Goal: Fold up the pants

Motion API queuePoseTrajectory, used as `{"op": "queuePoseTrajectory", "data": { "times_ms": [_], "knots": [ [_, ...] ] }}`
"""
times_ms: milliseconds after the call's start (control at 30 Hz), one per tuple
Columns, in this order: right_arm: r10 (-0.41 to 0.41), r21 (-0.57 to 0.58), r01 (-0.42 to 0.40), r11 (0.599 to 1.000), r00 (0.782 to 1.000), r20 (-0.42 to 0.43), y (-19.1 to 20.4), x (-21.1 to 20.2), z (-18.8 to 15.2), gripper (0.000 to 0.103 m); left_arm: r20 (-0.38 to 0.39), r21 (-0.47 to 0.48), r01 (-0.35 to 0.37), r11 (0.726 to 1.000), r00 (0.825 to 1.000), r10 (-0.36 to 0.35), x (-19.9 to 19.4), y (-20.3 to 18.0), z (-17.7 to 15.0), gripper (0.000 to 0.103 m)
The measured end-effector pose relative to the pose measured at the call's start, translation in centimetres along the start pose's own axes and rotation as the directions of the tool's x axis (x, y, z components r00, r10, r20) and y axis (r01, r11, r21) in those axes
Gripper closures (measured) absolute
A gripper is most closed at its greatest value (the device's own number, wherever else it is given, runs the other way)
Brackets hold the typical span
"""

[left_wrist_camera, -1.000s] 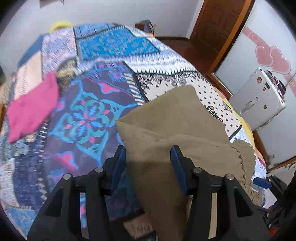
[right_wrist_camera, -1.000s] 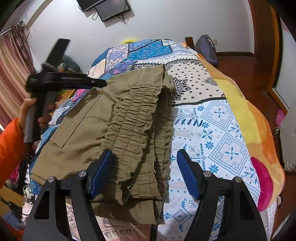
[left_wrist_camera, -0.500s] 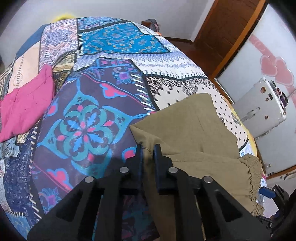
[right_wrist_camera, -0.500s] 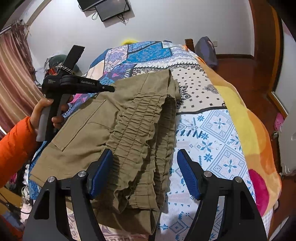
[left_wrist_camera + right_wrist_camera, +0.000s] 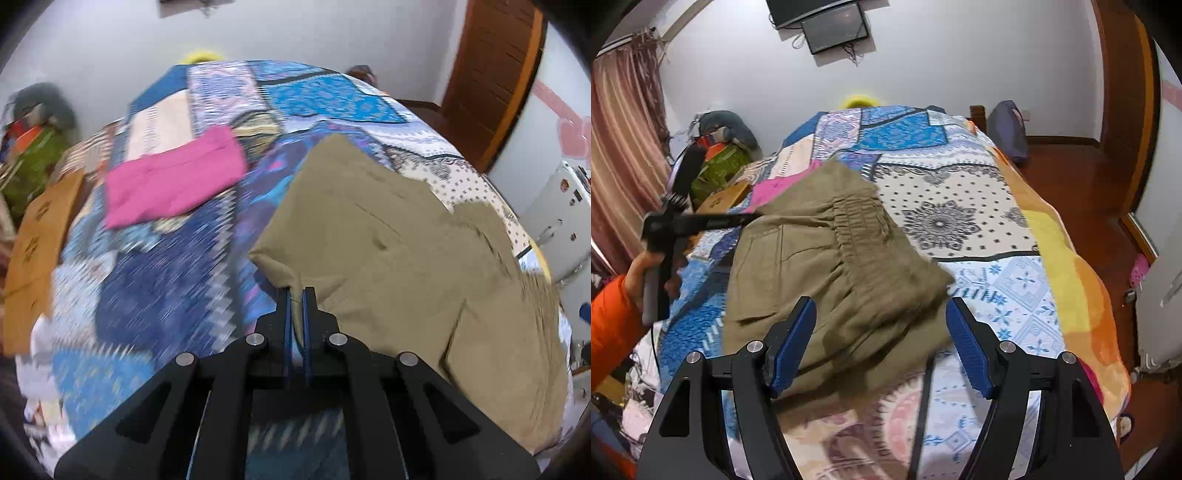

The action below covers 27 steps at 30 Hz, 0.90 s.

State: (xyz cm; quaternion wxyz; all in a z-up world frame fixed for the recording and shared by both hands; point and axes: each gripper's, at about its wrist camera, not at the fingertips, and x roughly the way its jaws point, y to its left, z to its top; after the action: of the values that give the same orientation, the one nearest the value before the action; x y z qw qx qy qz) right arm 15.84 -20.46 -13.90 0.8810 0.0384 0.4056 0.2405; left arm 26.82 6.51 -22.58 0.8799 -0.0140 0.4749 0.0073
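Left wrist view: a tan cardboard piece [image 5: 35,266] lies at the far left edge of the bed, then a folded pink garment [image 5: 173,186] on the patchwork bedspread [image 5: 155,295], well apart from the olive pants [image 5: 399,251] spread across the right half. A white appliance [image 5: 554,225] with pink heart stickers on the wall above it shows only here, at the far right. The picture is motion-blurred.

Right wrist view: only this one shows a striped curtain [image 5: 617,147], the person's orange sleeve [image 5: 607,317] and hand [image 5: 646,269] on the left gripper's handle, a wall-mounted screen [image 5: 834,24] and a yellow-orange blanket [image 5: 1067,266] along the bed's right side. The pants' gathered waistband [image 5: 857,218] faces up.

Writing: pale lettering on the left gripper's black body in the right wrist view, too blurred to read.

Left gripper [image 5: 295,295]: blue pads together, pinching a corner of the pants' left edge, the cloth pulled up to a peak. Right gripper [image 5: 881,332]: fingers [image 5: 792,343] wide apart, above the pants' near end; contact cannot be told.
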Motion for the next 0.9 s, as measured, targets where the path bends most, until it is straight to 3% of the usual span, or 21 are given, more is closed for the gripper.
{"op": "queuePoseTrajectory", "data": {
  "times_ms": [333,500,700,800,900],
  "knots": [
    [0.028,-0.046,-0.032,0.998,0.996,-0.084,3.1,2.9,-1.7,0.034,-0.004,-0.172,0.035,0.984,0.999,-0.036,-5.5,4.0,-8.5,0.098],
    [0.006,-0.022,-0.008,1.0,0.996,-0.084,2.6,4.5,-2.0,0.038,-0.008,-0.194,0.05,0.98,0.999,-0.053,-6.3,4.4,-10.2,0.095],
    [-0.017,-0.045,0.014,0.999,0.998,-0.068,2.9,4.2,-2.0,0.039,-0.018,-0.213,0.003,0.977,1.0,-0.007,-6.5,5.5,-11.6,0.085],
    [-0.041,-0.08,0.036,0.996,0.997,-0.061,3.3,4.1,-1.9,0.039,-0.058,-0.207,-0.097,0.974,0.995,0.087,-6.0,6.3,-12.6,0.086],
    [-0.073,-0.105,0.067,0.992,0.996,-0.052,3.4,4.0,-1.6,0.039,-0.084,-0.223,-0.068,0.972,0.995,0.05,-5.8,7.5,-13.4,0.086]
  ]
}}
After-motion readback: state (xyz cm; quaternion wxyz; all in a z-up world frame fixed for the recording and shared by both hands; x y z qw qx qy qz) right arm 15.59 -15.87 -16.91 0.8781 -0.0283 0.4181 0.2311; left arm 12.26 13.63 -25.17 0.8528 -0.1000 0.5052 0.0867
